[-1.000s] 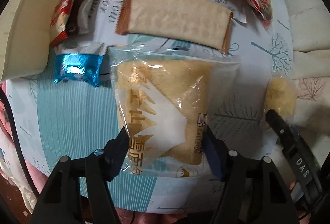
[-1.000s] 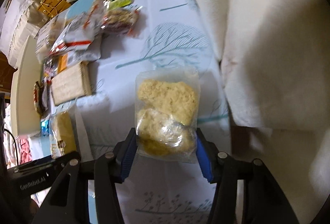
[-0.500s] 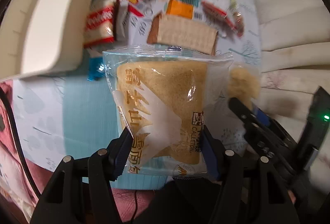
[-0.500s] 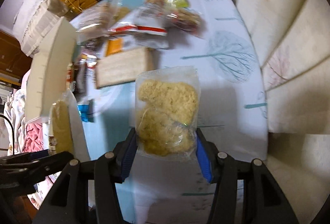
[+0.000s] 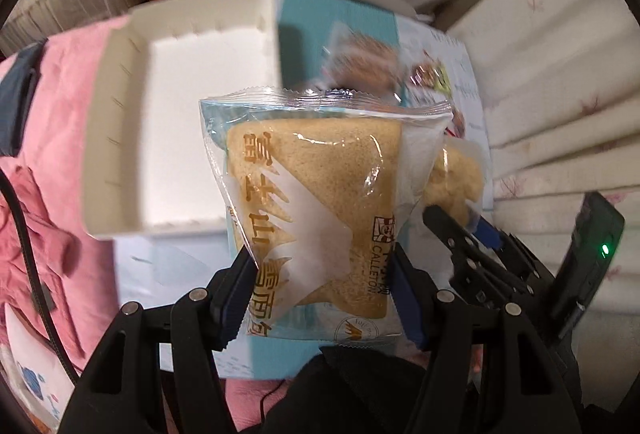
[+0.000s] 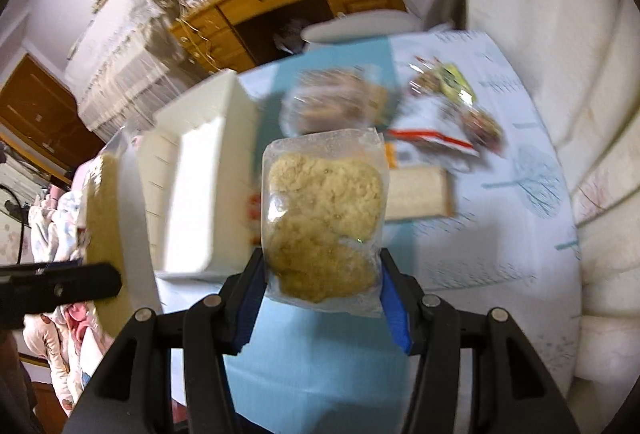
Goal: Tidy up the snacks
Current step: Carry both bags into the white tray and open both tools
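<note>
Our left claw (image 5: 324,286) is closed on a packaged slice of cake (image 5: 320,210), a clear wrapper with gold letters and a white wing print. The blue pads (image 5: 236,298) press the lower part of the wrapper from both sides, and the package stands upright, lifted above the surface (image 5: 180,266). Behind it and to the left is the white box (image 5: 176,122), open at the top, with nothing visible inside it.

Our right claw (image 6: 322,284) is closed on a clear bag of crumbly cookies (image 6: 324,218), holding it by its bottom end, also in the air. In the right wrist view the white box (image 6: 200,194) lies to the left of this bag. The other snacks lie farther back on the surface with the tree-print cloth (image 6: 520,194): a flat wafer pack (image 6: 420,194) just behind the bag, a blurred round bread pack (image 6: 340,102), and some small colourful packets (image 6: 448,86) near the far edge. At the left edge of this view we see the cake package (image 6: 104,214) from its side.
</note>
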The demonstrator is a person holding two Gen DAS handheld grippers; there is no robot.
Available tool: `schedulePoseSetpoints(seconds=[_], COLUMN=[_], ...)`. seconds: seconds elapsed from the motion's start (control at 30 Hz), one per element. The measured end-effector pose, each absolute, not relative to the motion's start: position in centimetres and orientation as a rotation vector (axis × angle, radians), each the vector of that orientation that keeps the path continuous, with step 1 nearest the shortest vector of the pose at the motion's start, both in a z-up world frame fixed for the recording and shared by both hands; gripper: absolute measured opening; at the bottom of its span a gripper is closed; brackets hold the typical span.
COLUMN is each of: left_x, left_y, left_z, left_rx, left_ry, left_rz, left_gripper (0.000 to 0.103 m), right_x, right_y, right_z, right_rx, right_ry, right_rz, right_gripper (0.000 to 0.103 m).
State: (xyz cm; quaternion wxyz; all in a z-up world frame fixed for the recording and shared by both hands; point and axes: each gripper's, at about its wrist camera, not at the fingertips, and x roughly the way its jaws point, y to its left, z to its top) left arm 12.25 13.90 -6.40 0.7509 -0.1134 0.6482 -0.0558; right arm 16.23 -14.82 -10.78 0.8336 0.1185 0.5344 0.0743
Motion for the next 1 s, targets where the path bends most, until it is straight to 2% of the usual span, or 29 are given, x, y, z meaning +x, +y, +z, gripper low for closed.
schedulePoseSetpoints(seconds=[0.3,0.63,0.7,0.77,0.8,1.0], left_x=[14.7,17.4,17.9,18.1,18.1,17.9], left_y=[22.7,28.3,28.8,28.9,28.9,27.3], left_z=[-6.6,-8.5,-9.1,-9.3,-9.5,-9.5], left_rx=[-0.247,-0.201,-0.178,-0.17,-0.168,-0.172], left_ry=[1.313,1.255,1.264,1.258,1.256,1.241], left_rz=[-0.033,0.034,0.053,0.05,0.047,-0.004], left_gripper=[0.062,0.064,0.067,0.08,0.086,0.086], right_x=[17.7,19.8,20.2,20.2,20.2,19.9], right_y=[-6.1,0.6,1.1,1.2,1.1,-0.6], right_z=[-8.5,-9.6,-10.0,-10.1,-10.1,-10.4], right_rx=[0.234,0.223,0.226,0.235,0.245,0.27], right_ry=[1.003,0.973,0.976,0.965,0.959,0.966], right_rz=[0.268,0.352,0.349,0.337,0.33,0.268], right_gripper=[0.054,0.055,0.065,0.087,0.088,0.088])
